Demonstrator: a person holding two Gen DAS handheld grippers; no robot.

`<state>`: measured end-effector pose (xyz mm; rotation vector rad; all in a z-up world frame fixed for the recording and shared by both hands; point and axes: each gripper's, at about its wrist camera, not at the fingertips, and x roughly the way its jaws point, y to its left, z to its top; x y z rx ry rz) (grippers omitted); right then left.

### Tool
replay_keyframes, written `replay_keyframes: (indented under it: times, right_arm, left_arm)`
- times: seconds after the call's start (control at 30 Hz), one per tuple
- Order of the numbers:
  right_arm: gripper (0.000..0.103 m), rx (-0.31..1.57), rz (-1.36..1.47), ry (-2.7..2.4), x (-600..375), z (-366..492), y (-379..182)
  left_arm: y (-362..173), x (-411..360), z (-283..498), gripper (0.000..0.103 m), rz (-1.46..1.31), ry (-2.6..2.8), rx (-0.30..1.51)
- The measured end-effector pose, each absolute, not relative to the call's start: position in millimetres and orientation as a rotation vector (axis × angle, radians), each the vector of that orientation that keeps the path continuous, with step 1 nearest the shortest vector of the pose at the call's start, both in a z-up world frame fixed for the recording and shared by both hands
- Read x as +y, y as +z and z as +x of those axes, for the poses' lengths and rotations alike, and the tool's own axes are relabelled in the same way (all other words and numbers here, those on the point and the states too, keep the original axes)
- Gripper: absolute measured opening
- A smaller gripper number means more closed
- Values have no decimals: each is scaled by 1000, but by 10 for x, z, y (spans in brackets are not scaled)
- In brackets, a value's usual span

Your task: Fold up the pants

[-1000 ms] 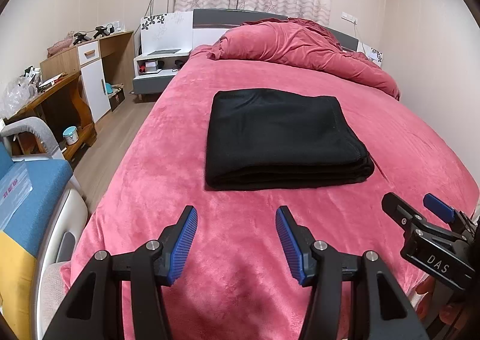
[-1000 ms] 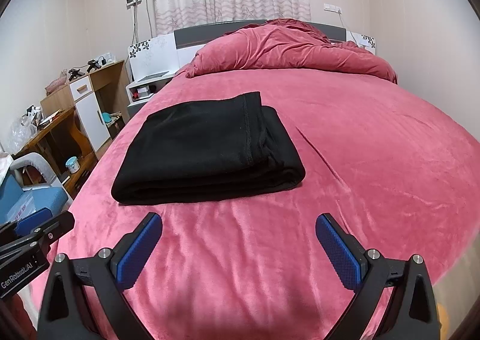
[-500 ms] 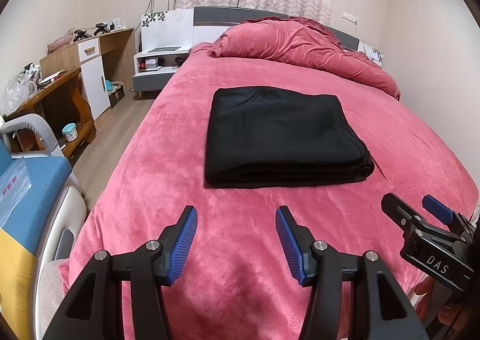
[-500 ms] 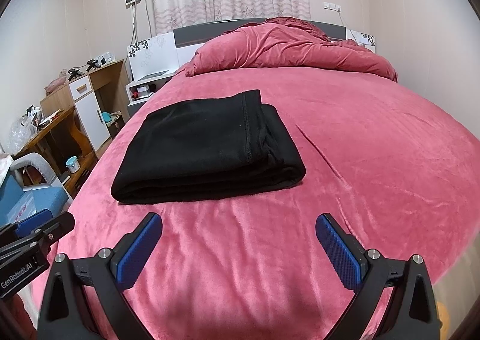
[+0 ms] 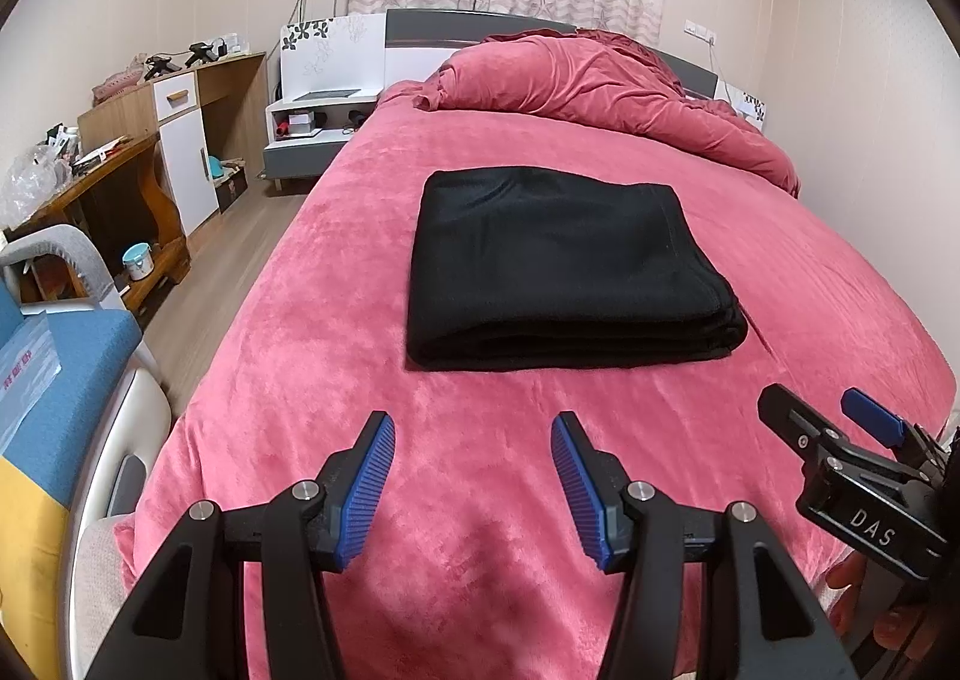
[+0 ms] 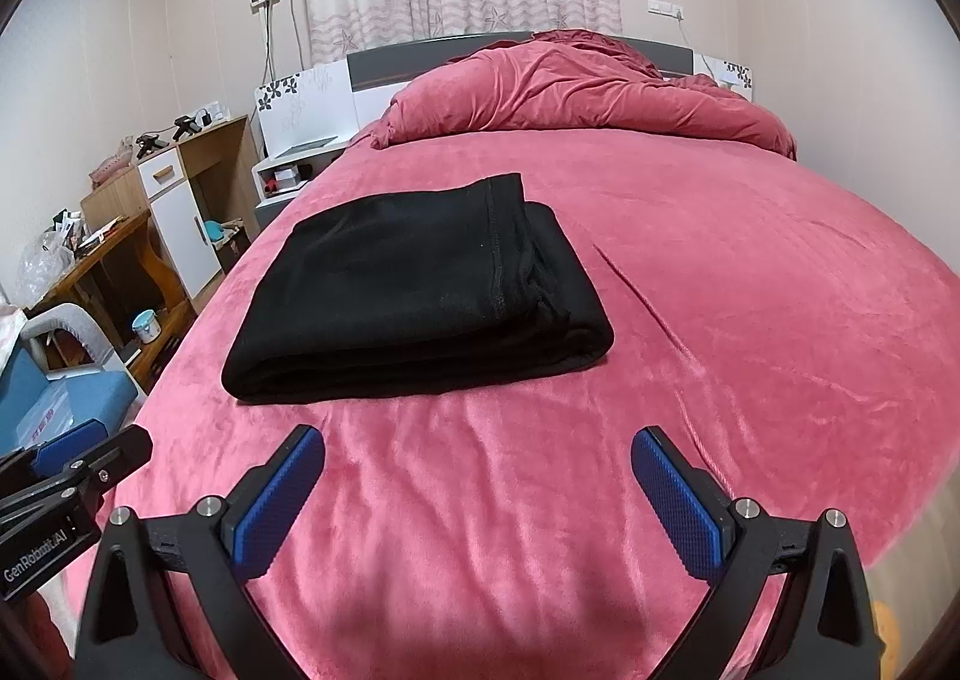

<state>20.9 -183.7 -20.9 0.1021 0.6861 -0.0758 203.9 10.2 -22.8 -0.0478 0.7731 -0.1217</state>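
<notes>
Black pants (image 5: 564,266) (image 6: 414,290) lie folded into a thick rectangle in the middle of the pink bed (image 5: 480,500) (image 6: 750,290). My left gripper (image 5: 473,428) hovers open over the bedspread just in front of the pants, with nothing between its blue pads. My right gripper (image 6: 478,443) is open too, wider, and empty, also short of the pants' near edge. Each gripper shows in the other's view: the right gripper (image 5: 831,416) at the lower right, the left gripper (image 6: 90,449) at the lower left.
A bunched pink duvet (image 5: 600,86) lies by the headboard. Left of the bed stand a nightstand (image 5: 318,122), a wooden desk with clutter (image 5: 138,164) and a blue chair (image 5: 54,356). A wall runs along the bed's right side.
</notes>
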Motion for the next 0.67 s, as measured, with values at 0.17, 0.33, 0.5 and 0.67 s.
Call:
replay_keyframes:
  times: [0.17,0.33,0.5,0.67]
  right_arm:
    - [103,693,98,-76,-1824,202,-214]
    - [103,694,96,-74,-1820,206,-220]
    - [103,697,95,-73,-1817,203,-227]
    - [103,707,96,-75,-1825,211,-249]
  left_arm:
    - [-248,109,2046,55,-55,-125,783]
    - [-244,110,2049,55,-43,-119,775]
    - [-255,102,2048,55,-39,-115,781]
    - [-304,93,2075,55,-21,-111,794]
